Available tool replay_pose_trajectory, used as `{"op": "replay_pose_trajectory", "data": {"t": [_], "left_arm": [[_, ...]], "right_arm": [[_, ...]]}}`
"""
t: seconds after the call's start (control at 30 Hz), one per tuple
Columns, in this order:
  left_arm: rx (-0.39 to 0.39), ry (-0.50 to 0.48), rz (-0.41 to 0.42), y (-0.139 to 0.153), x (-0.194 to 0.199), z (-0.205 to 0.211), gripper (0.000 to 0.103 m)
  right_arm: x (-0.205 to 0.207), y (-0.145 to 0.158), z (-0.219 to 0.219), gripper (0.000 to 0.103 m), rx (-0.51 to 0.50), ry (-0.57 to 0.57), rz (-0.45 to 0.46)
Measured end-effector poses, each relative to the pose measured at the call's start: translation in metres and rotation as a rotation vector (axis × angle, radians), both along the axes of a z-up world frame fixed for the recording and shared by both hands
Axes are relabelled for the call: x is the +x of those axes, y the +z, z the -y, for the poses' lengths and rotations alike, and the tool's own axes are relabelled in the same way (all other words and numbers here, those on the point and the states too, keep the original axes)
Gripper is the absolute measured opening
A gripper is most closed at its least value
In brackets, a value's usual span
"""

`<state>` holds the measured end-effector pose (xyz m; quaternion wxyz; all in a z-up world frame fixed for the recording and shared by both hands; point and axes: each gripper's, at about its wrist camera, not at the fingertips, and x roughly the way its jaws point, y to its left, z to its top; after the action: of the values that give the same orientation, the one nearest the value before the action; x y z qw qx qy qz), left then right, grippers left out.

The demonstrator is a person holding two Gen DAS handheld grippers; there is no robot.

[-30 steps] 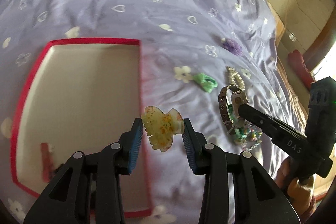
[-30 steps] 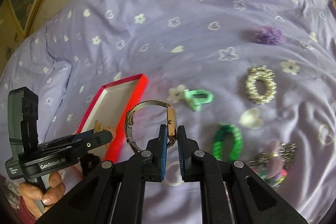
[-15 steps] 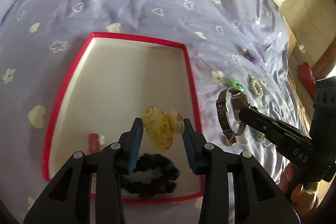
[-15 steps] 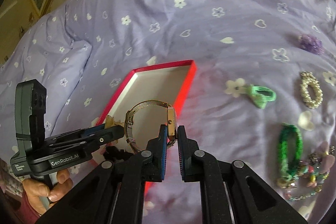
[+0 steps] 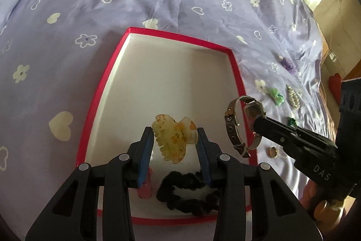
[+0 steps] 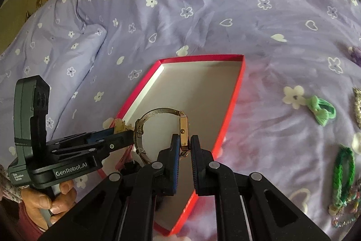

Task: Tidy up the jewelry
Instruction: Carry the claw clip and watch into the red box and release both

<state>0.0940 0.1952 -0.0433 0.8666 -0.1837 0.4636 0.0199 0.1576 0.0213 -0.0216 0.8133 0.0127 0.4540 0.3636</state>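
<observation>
A red-rimmed white box (image 5: 234, 64) (image 6: 237, 92) lies on the purple bedspread. My left gripper (image 5: 174, 146) is shut on a yellow speckled claw hair clip (image 5: 172, 139), held above the box's near half. In the box lie a black scrunchie (image 5: 187, 193) and a pink clip (image 5: 145, 188). My right gripper (image 6: 185, 143) is shut on the case of a gold wristwatch (image 6: 183, 130) (image 5: 252, 110), held over the box's right rim. The watch band (image 6: 140, 134) loops out to the left.
Loose pieces lie on the bedspread right of the box: a green bow (image 6: 322, 110), a green bracelet (image 6: 344, 171), a pearl band (image 5: 292, 96), a purple scrunchie (image 5: 287, 63), a small ring (image 5: 272, 151) and a heap of bead bracelets (image 6: 347, 207). A hand (image 6: 45, 200) holds the left gripper's handle.
Both grippers have travelled from the loose jewelry toward the box with the claw clip and the watch. The box now fills the middle of both views, and its scrunchie and pink clip show.
</observation>
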Motion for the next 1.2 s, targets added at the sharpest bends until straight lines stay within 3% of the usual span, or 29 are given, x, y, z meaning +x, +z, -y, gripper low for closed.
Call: {"op": "replay_pose_trajectory", "data": {"t": [0.37,0.7,1.2], "left_arm": [[0.041,-0.006,-0.052,-0.020,0.031,-0.021,0.036],[0.053,-0.017,-0.099,-0.038,0.037,-0.023,0.035],[0.094,-0.022,-0.110,-0.037,0.038,-0.019,0.036]], "right_arm": [[0.026,-0.023,-0.032,0.009,-0.090,0.036,-0.022],[0.029,-0.038,-0.050,0.009,-0.183,0.093,-0.020],[0.033,-0.039,-0.051,0.015,-0.162,0.108,-0.036]]}}
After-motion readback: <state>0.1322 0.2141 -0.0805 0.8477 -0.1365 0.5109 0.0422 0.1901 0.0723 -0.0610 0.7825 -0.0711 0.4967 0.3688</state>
